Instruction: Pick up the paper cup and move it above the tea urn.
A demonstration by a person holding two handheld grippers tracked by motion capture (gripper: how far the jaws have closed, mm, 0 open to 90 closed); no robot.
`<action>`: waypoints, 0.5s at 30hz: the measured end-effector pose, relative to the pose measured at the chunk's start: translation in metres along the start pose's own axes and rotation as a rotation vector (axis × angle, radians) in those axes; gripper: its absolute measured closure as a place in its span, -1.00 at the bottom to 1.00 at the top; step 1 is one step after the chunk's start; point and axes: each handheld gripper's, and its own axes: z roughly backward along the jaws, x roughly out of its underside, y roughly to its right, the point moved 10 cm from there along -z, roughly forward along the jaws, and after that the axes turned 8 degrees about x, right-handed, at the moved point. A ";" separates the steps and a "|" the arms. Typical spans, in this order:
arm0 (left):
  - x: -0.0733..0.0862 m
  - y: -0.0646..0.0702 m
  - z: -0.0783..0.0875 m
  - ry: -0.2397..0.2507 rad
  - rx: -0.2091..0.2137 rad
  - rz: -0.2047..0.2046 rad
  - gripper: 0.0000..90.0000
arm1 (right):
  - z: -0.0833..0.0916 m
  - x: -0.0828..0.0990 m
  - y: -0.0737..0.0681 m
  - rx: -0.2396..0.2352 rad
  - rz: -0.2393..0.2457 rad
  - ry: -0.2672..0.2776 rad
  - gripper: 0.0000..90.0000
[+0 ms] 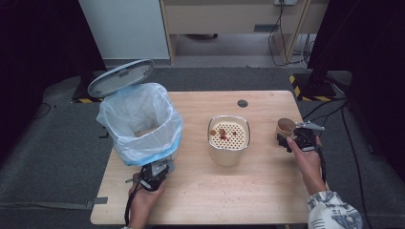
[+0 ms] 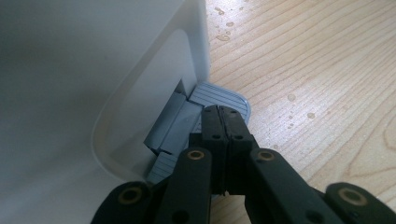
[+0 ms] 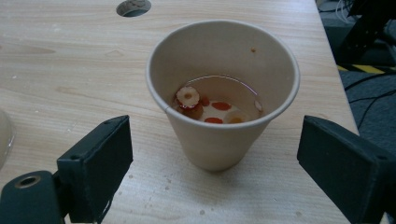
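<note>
A light wooden counter (image 1: 200, 200) stood on grey carpet (image 1: 57, 157). Near its centre sat a cream vessel (image 1: 229, 138) with a perforated insert on top, and a few reddish-brown pieces (image 1: 223, 135) lay on the insert towards its left side. A dark round port (image 1: 242, 103) was set into the counter near the far edge, right of centre. Small water droplets (image 2: 289, 97) were scattered on the wood. Beyond the far right corner, black cables (image 1: 282, 38) trailed on the floor beside a base marked with yellow-black tape (image 1: 310, 93).
</note>
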 end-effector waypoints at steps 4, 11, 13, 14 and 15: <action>0.000 0.000 0.000 -0.001 -0.001 -0.002 0.97 | -0.011 0.000 0.003 -0.002 -0.016 0.018 -0.70; 0.000 0.000 0.000 0.001 0.000 0.000 0.97 | -0.023 -0.004 0.004 -0.010 -0.018 0.030 -0.65; 0.000 0.000 0.000 0.000 0.000 -0.001 0.97 | -0.024 -0.005 0.002 -0.019 -0.032 0.033 -0.65; 0.000 0.000 0.000 0.000 0.000 -0.001 0.97 | -0.024 -0.005 0.002 -0.019 -0.032 0.033 -0.65; 0.000 0.000 0.000 0.000 -0.001 -0.002 0.97 | -0.025 -0.005 0.001 -0.023 -0.022 0.034 -0.65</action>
